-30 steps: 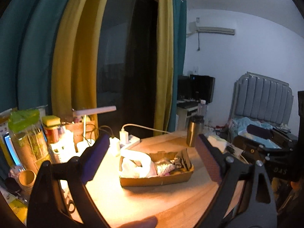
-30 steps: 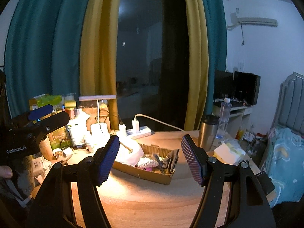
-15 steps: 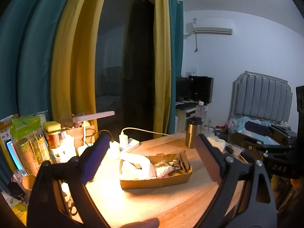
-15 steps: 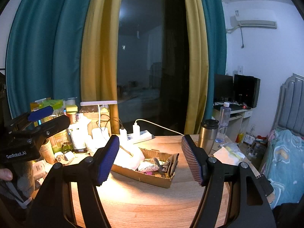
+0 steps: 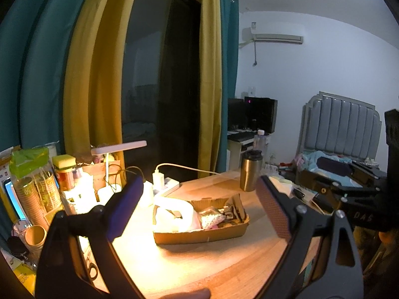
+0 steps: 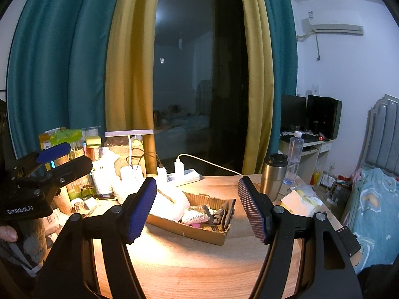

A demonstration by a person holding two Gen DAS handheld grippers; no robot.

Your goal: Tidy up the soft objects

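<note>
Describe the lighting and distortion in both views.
Left wrist view: the white desk lamp throws warm glare across the wooden table, washing out the white cloth in the cardboard tray. Right wrist view: fisheye bends the teal curtains; room dim.

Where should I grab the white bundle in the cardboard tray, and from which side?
Grip the white bundle by its raised hump at the tray's lamp-side end, probably coming from above. It stands higher than the cardboard tray wall, which blocks a level approach. Both grippers are open and empty.
</note>
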